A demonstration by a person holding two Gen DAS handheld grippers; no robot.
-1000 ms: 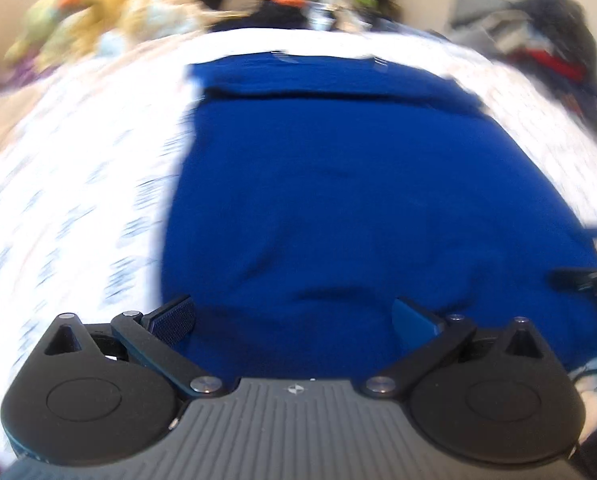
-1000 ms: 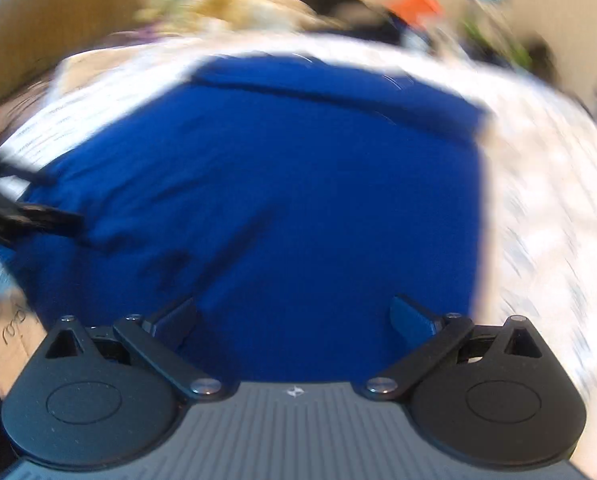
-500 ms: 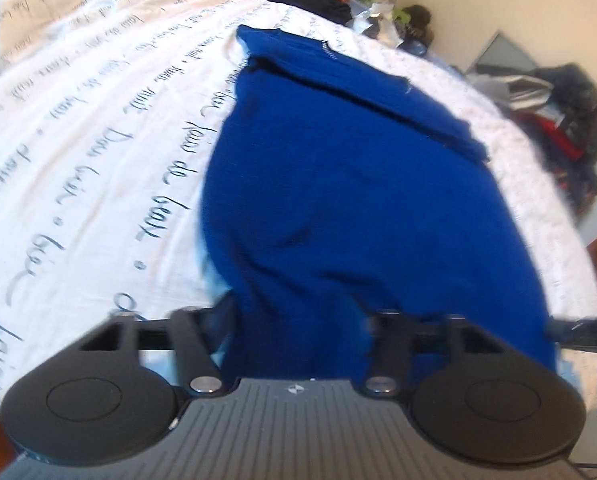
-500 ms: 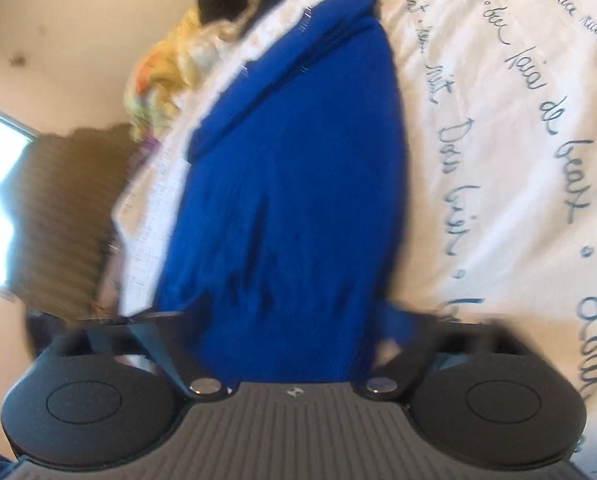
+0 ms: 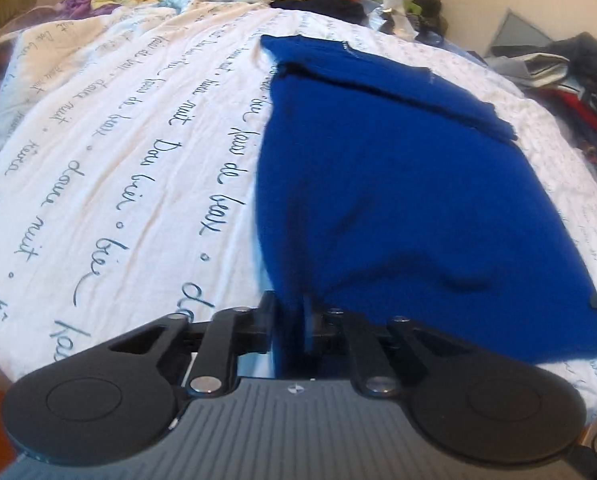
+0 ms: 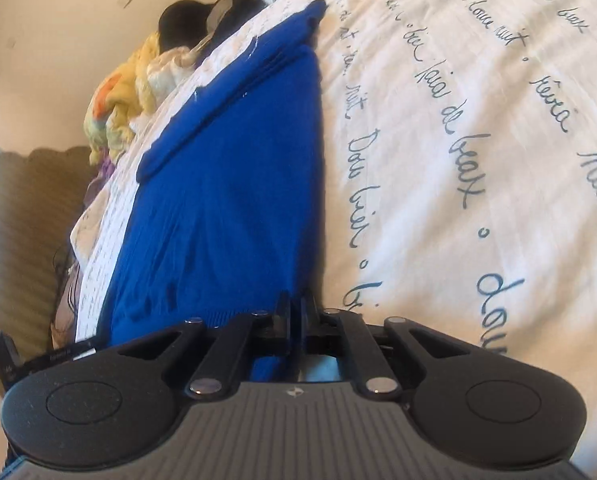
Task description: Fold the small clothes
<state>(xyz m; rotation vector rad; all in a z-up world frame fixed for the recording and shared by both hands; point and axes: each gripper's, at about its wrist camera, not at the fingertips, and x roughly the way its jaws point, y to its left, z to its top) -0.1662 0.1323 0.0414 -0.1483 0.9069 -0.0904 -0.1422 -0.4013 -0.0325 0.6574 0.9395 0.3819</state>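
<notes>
Both claws are the same build: a grey ribbed plate in the middle with a tiny logo mark at its top edge, flanked by two big black rounded housings, each with a shallow circle pressed into it. Black link bars run forward from silver screws to the fingers, with smaller screws at the far pivots and triangular cutouts in the housings. Left claw (image 5: 288,316), right claw (image 6: 296,312). Matte black plastic all round.
</notes>
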